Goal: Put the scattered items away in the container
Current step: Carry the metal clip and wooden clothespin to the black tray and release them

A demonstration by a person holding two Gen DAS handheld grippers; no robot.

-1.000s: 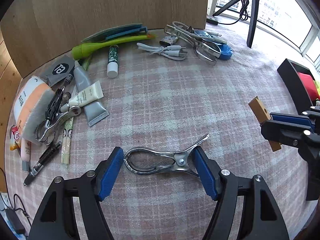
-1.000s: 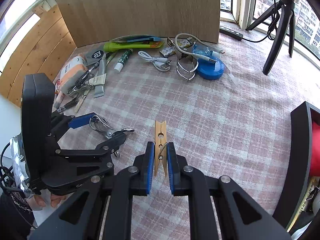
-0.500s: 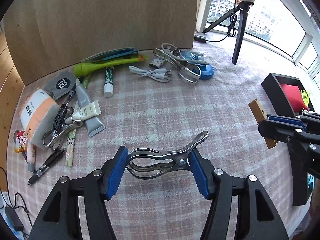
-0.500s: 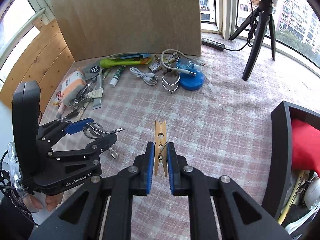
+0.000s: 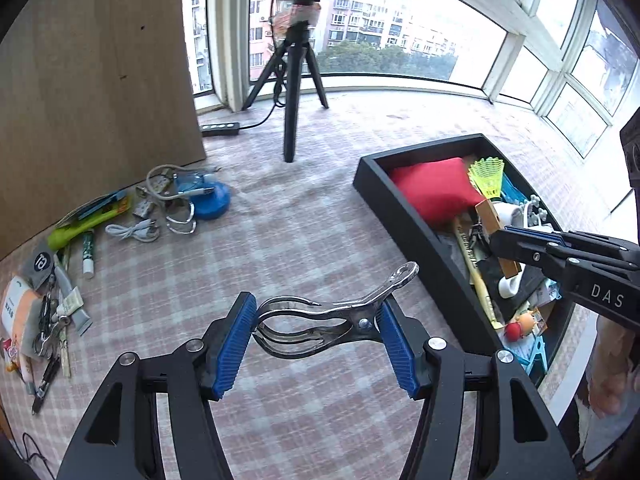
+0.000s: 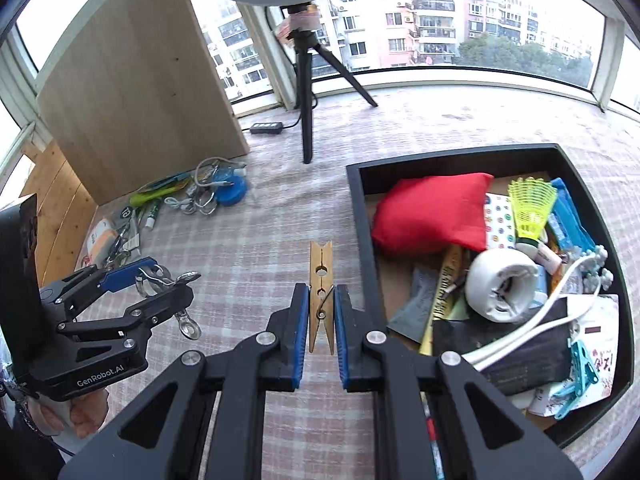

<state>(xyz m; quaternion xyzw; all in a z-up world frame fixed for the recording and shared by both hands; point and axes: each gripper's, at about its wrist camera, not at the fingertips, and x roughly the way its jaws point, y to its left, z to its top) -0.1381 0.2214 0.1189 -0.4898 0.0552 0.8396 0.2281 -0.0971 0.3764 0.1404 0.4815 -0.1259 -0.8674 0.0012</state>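
Left-wrist view first: our left gripper (image 5: 316, 336) pinches a metal clip (image 5: 332, 316) lengthwise, above the checked cloth (image 5: 280, 240). Further right, our right gripper (image 6: 321, 312) squeezes a wooden peg (image 6: 320, 280) — beside the black tray (image 6: 358, 216), not yet over it.

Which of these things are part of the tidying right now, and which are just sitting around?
In the job: metal clip in left tongs; wooden clothespin in right tongs; black tray.

Lying about: tripod, wooden board, power strip.
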